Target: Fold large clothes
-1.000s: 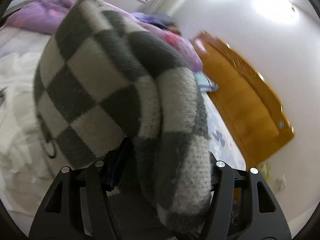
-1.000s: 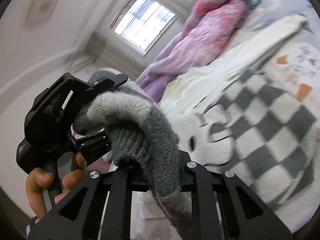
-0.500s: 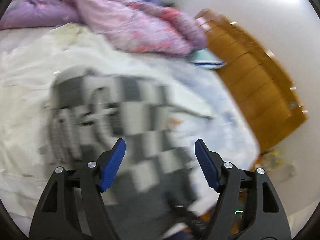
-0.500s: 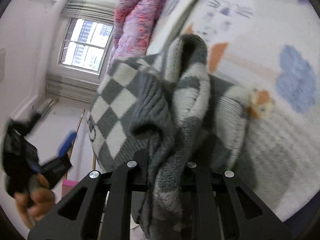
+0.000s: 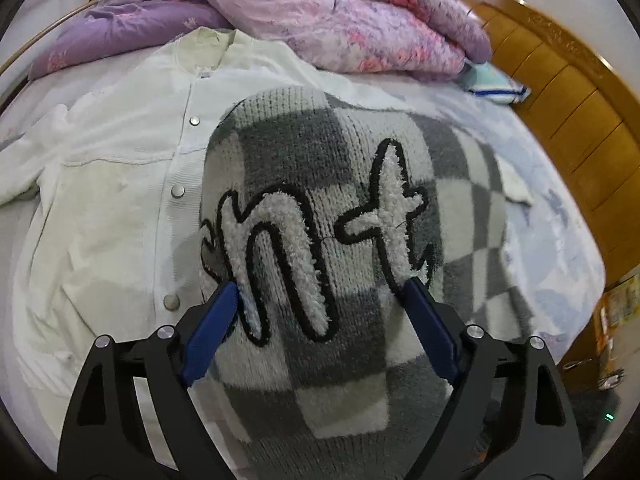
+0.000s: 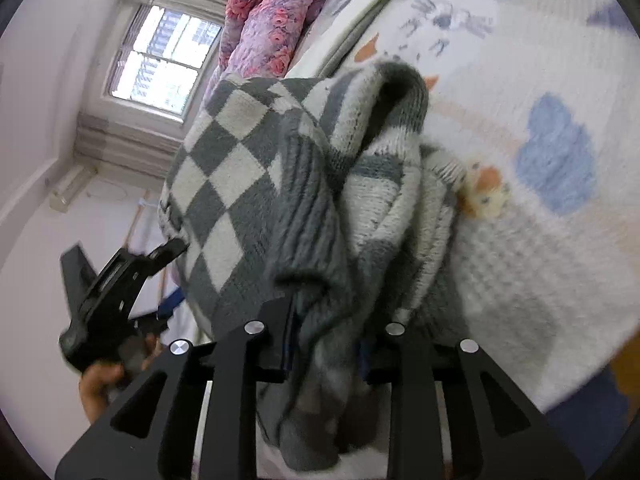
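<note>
A grey-and-white checkered knit sweater (image 5: 340,208) with fluffy white letters lies on the bed, partly over a white jacket (image 5: 104,184). My left gripper (image 5: 320,300) is open and empty just above the sweater's lettered part. My right gripper (image 6: 324,320) is shut on a bunched grey edge of the sweater (image 6: 304,200), which drapes over its fingers. The left gripper also shows in the right wrist view (image 6: 116,284), held in a hand at the left.
A purple floral quilt (image 5: 320,20) is heaped at the far side of the bed. A wooden headboard (image 5: 568,112) runs along the right. A folded light-blue cloth (image 5: 494,84) lies beside it. The bed sheet (image 6: 540,120) has printed patterns. A window (image 6: 164,64) is behind.
My left gripper let go of the sweater and opened; it now hovers over the sweater lying on the bed. My right gripper kept its hold and lowered the fabric toward the sheet.
</note>
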